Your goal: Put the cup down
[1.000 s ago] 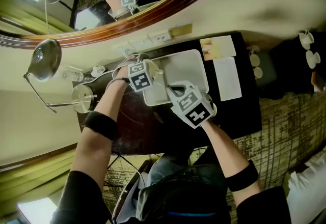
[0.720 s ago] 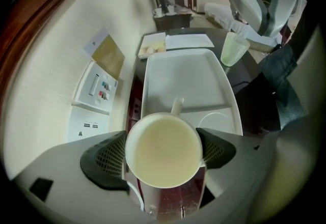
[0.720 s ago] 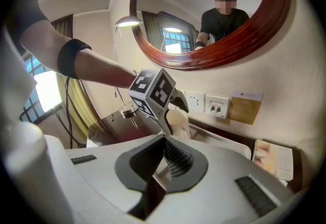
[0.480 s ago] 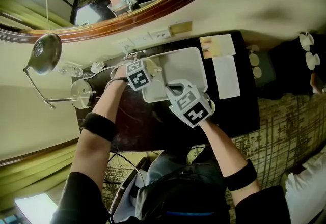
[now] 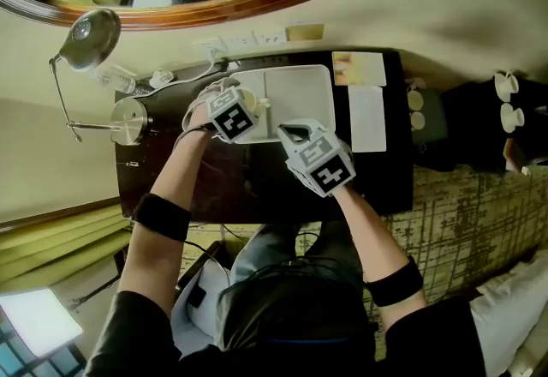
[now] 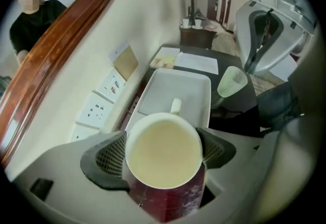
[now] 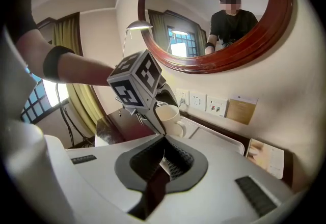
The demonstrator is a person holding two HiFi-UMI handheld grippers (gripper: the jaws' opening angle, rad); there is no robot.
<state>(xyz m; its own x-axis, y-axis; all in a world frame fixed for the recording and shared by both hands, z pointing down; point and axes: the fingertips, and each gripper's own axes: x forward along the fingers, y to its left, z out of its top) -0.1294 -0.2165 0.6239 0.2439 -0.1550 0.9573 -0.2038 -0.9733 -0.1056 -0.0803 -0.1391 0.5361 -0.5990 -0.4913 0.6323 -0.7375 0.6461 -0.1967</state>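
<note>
The left gripper [image 6: 163, 156] is clamped on the cup [image 6: 162, 146]. Its two dark pads press the cup's sides just under the rim, and the handle points away toward the top of the frame. In the head view the cup sits left of centre in the upper part of the frame, at the left end of the white tray [image 5: 300, 101]. Whether its base rests on the tray or hangs just clear of it I cannot say for sure. From the right gripper view it seems to be a little off the surface.

The right gripper [image 7: 165, 159] is pinched closed with nothing in it, low and right of the cup over the dark table [image 5: 282, 195].

The step in hand looks like the carry before the set-down. Next the cup should be lowered level until its base is seated, then the jaws spread and lifted straight off so the pads don't tip it.
</note>
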